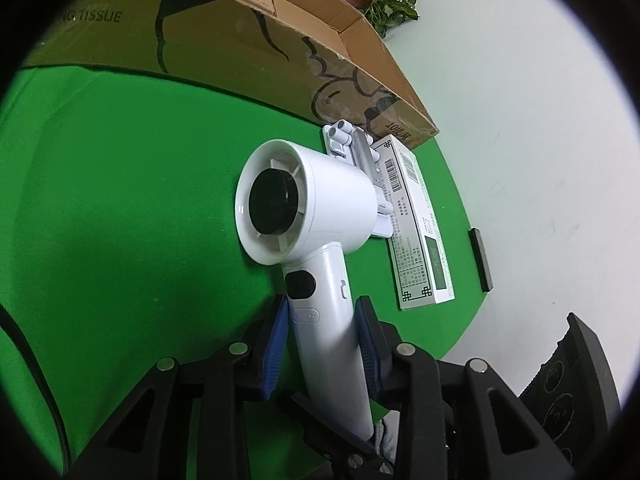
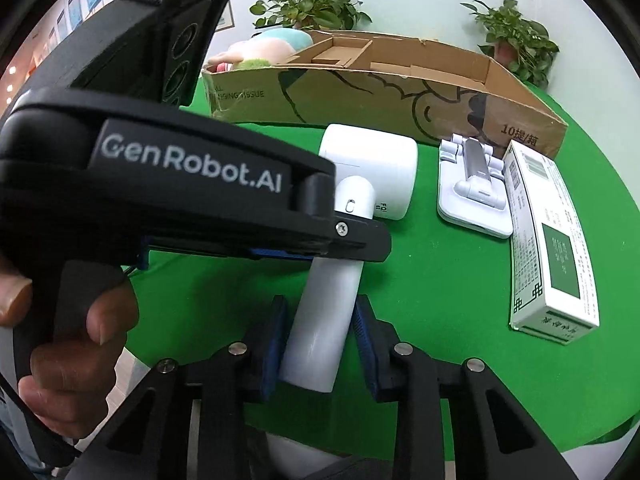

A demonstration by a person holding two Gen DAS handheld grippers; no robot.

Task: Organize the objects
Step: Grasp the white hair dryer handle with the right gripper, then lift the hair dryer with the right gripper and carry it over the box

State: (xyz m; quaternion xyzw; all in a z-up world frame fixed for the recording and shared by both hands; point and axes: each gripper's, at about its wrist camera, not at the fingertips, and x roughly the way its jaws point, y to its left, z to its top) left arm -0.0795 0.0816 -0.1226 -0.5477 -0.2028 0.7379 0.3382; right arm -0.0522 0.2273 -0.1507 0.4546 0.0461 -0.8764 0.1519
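1. Presently, both grippers pinch the handle of the white hair dryer (image 1: pixel 304 208): the left gripper (image 1: pixel 322 344) holds it below the buttons, the right gripper (image 2: pixel 320 344) nearer the butt end, blue pads (image 2: pixel 276 344) pressed on either side.
2. Position of the task's thing: the dryer lies on the green table cover (image 1: pixel 120 200), head toward the open cardboard box (image 2: pixel 384 92), just beside the white folding stand (image 2: pixel 472 192).
3. Risk, judged: the handle is smooth and rounded, and the heavy head sits far from both grips; on lifting it could rotate or slip between the pads.
4. Risk, judged: two grippers crowded on one handle may collide or pull against each other if they move unevenly.
5. Risk, judged: a swing of the head could knock the stand or the printed carton (image 2: pixel 552 248) lying beside it.
6. Surface: a round table, cloth smooth and bright green.
7. Room: pale wall, potted plants (image 2: pixel 308 4) behind the box, a soft toy (image 2: pixel 264 50) at its far left end.
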